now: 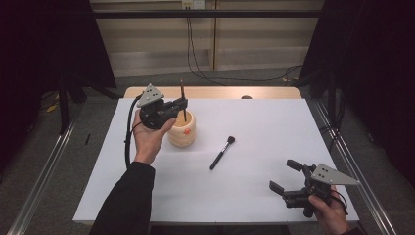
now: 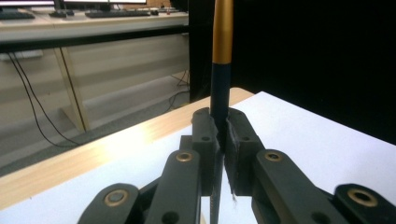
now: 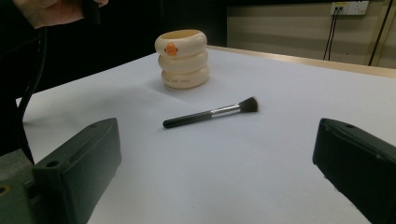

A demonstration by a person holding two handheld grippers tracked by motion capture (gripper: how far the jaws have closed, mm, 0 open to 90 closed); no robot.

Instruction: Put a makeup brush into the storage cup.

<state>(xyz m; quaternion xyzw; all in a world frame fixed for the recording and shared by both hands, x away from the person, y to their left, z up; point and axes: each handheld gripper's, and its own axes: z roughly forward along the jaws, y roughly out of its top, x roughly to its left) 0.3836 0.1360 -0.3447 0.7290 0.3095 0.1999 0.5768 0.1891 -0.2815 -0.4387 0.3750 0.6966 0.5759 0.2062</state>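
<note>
High view showed the left claw (image 1: 183, 105) clenched on an upright, gold-banded dark brush (image 1: 182, 100) directly above the cream ringed holder (image 1: 183, 131).

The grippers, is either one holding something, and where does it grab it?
The left gripper holds a brush upright, clamped on its dark handle below the gold band, above the cup. The right gripper is open and holds nothing.

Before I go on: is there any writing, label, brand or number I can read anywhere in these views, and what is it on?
No text can be read.
Cream ringed holder: a dark line of small print on its lowest ring, too small and blurred to read; above it an orange duck-like mark, no letters.
Makeup brush on the table: no marking visible.
Brush in the left gripper: no lettering visible.
</note>
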